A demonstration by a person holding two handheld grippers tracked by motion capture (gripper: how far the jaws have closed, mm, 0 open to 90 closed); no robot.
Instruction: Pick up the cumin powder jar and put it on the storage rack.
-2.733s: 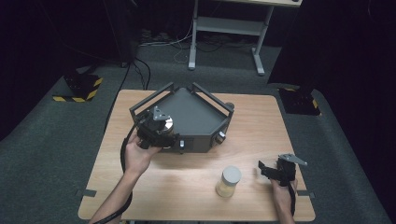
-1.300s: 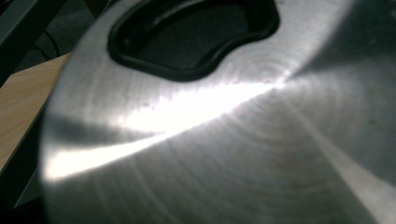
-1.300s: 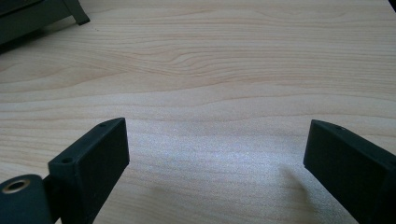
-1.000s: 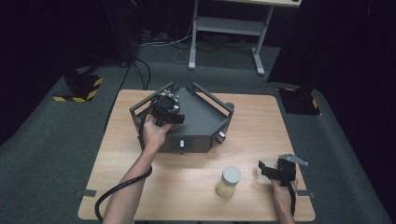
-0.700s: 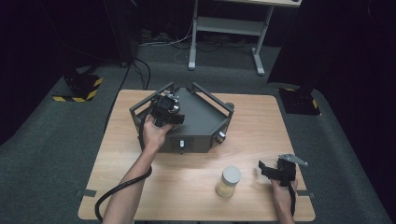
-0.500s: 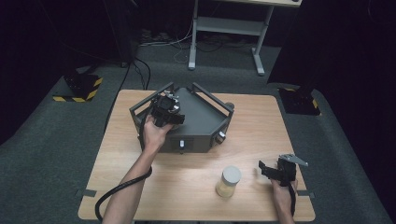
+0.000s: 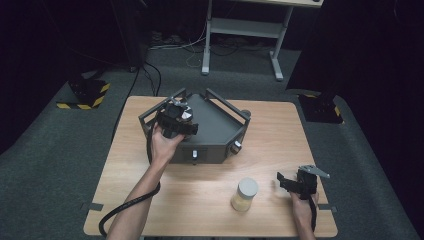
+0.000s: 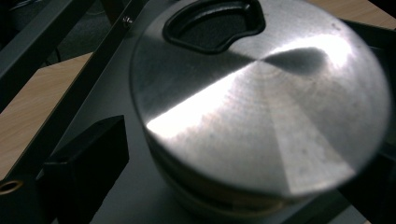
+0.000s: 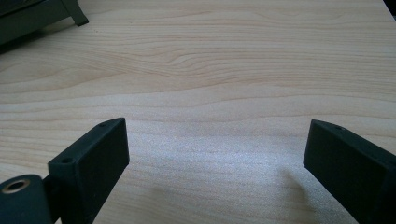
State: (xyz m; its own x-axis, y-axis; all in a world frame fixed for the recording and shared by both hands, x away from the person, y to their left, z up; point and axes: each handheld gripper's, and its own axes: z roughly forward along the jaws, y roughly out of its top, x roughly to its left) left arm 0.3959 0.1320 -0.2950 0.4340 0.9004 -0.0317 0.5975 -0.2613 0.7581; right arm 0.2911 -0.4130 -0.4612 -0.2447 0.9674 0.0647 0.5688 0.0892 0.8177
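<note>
- Compared with the high view a few seconds back: left gripper (image 7: pixel 176 120) now farther up the table, over the top of the dark grey box (image 7: pixel 215 132) instead of at its near-left corner; metal-lidded jar (image 7: pixel 180 111) carried along with it and now on the box top.
- Left jaws just been opening, with the jar between them.
- Right gripper (image 7: pixel 290 183), the plastic jar (image 7: pixel 245 194) and the wooden table (image 7: pixel 150 200) unchanged from the earlier frames.
- In the left gripper view: round brushed-metal lid (image 8: pixel 261 102) very close, with a dark kidney-shaped opening (image 8: pixel 212 23) near its far edge; glass body just visible beneath the lid.
- Jar standing upright on the grey box surface, beside the box's raised rail (image 8: pixel 56 51).
- Jar between the two left jaws; left-hand pad (image 8: pixel 88 158) clearly apart from the jar wall, a gap showing; other pad dark at the lower right edge, contact there unclear.
- Left jaws spread wide, not pressing the jar.
- In the right gripper view: jaws spread wide over bare wood, nothing between them, a corner of the box at the upper left.
- Right gripper resting low near the table's near-right edge, just right of the plastic jar and apart from it.
</note>
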